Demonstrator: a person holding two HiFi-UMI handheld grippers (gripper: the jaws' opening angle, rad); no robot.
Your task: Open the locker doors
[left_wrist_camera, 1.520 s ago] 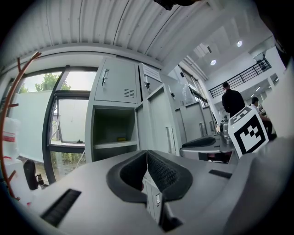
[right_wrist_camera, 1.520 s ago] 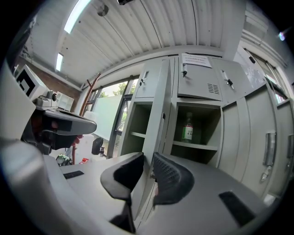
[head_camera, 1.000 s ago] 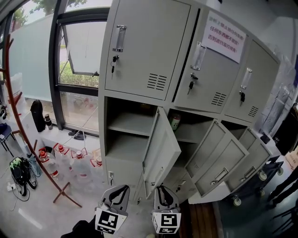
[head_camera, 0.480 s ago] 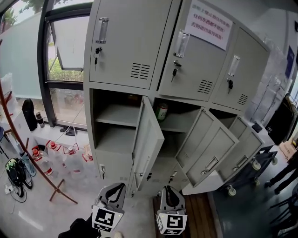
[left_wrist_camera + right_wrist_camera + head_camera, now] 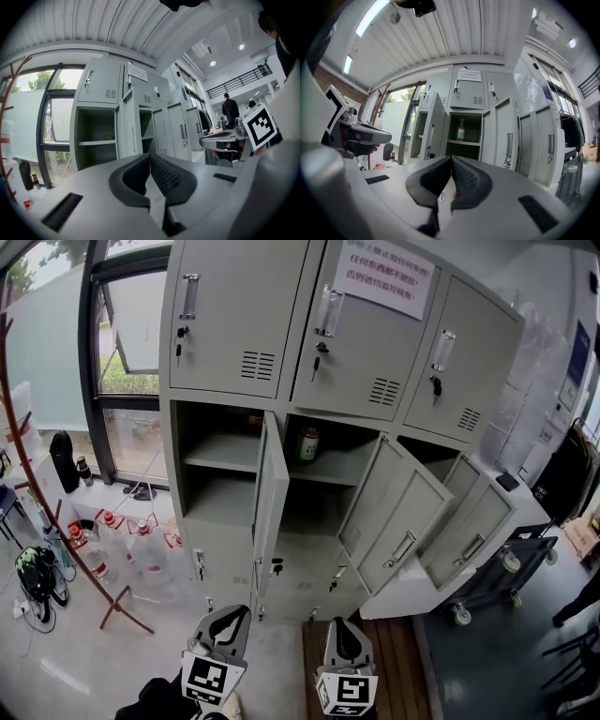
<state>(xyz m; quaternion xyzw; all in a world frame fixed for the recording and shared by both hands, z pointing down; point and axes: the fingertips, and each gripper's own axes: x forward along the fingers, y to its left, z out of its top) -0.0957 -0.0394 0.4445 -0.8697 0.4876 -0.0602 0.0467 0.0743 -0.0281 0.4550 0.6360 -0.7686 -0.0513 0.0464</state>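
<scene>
Left gripper: pads pressed together, empty.
Right gripper: pads just closed together, empty.
Upper grey metal locker doors: shut.
Middle grey metal locker doors: swung open.

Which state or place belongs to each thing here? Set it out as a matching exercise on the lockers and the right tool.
Things:
1. white paper notice with red print
2. bottle with a red label
3. grey metal middle-row left locker door
4. right tool

Places or states:
A. swung open
B. jaws together, nothing between them
C. stuck on a shut grey upper door
D. standing on a grey shelf in an open compartment

Pairs: 1-C, 2-D, 3-A, 4-B.
</scene>
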